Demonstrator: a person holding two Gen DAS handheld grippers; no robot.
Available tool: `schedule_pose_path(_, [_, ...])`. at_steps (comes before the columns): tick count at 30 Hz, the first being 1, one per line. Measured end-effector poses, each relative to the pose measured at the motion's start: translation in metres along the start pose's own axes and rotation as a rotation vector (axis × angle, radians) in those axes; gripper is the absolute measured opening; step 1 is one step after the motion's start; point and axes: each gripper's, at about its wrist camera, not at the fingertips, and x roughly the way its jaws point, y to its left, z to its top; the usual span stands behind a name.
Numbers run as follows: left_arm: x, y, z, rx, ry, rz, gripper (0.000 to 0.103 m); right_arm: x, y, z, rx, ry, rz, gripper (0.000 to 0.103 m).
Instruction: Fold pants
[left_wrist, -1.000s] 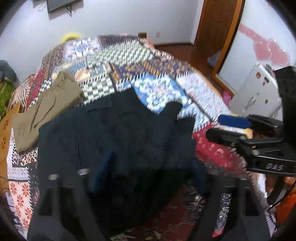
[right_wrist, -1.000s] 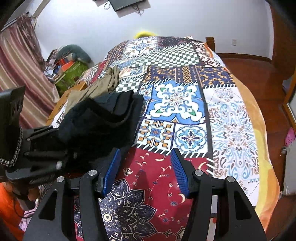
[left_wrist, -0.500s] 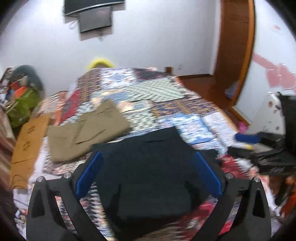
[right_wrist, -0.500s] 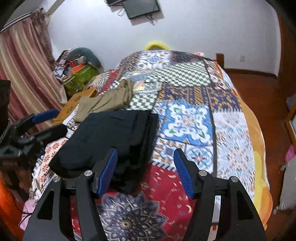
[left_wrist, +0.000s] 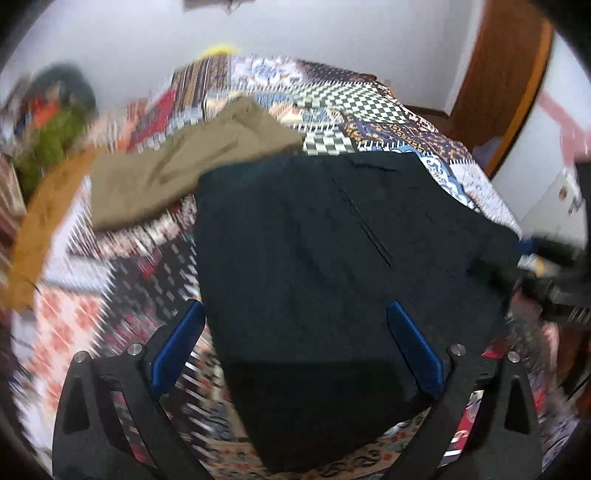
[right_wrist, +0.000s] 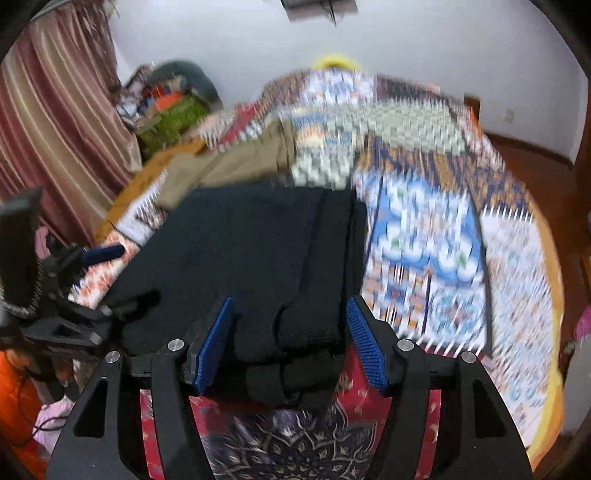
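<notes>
Two grippers are hanging over the dark navy, soft-cloth folded pants (left_wrist: 332, 258) lying on the patchwork quilt (right_wrist: 424, 236). My left gripper (left_wrist: 295, 347) is gaping wide, holding nothing; my right gripper (right_wrist: 291, 343) is standing half open, also holding nothing. I'm judging the cloth limp and light, best pinched at its layered near edge.

Motion blur smears the patchwork bedspread (right_wrist: 424, 236) and the clutter (left_wrist: 55, 122) beside the bed past telling.
</notes>
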Motion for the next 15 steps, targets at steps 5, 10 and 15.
schedule_pose_path(5, [0.003,0.004,-0.003,-0.024,0.006,-0.023,0.101,0.001,-0.006,-0.008,0.023,0.001,0.019,0.062])
schedule_pose_path(10, [-0.005,0.000,0.004,0.021,-0.012,0.021,0.101,-0.001,-0.004,-0.005,0.006,-0.006,0.008,0.064])
schedule_pose_path(15, [-0.024,0.003,0.025,0.071,-0.105,0.096,0.101,-0.011,-0.003,0.000,0.003,-0.035,-0.001,0.064])
